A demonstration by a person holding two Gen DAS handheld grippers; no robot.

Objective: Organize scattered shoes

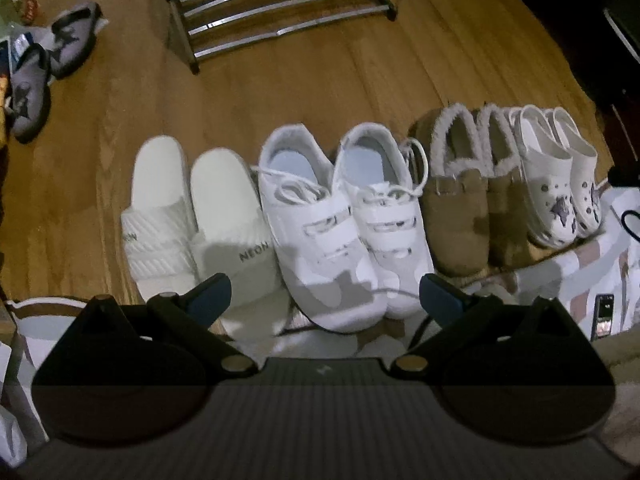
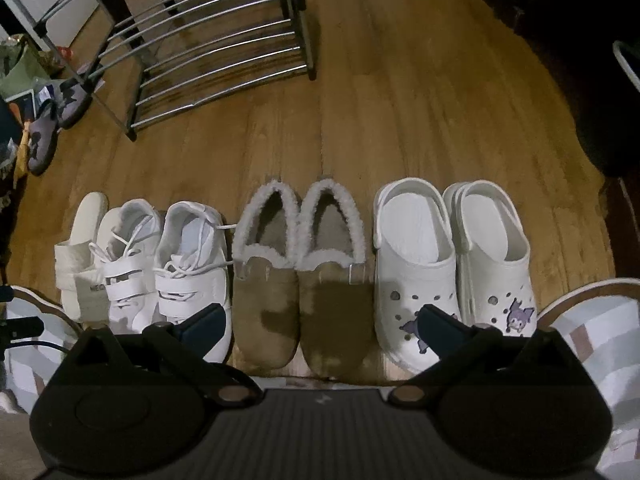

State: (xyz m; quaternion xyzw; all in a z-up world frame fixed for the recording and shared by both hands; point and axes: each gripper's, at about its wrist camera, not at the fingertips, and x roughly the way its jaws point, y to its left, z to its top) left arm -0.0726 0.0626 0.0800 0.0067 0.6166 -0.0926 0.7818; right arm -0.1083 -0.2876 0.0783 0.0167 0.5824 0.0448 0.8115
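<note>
Both claws, left (image 1: 326, 296) and right (image 2: 322, 324), gape empty over fleece-lined suede slippers (image 2: 298, 280) (rounded toes).

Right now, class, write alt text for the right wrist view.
Four pairs of shoes sit in a row on a wood floor: white slides, white sneakers, tan fleece-lined slippers, white clogs. The open right gripper hovers empty above them; a metal rack stands behind.

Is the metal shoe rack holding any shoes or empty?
Empty on the shelves in view: the metal shoe rack shows bare bars, and the grey shoes lie on the floor beside it.
</note>
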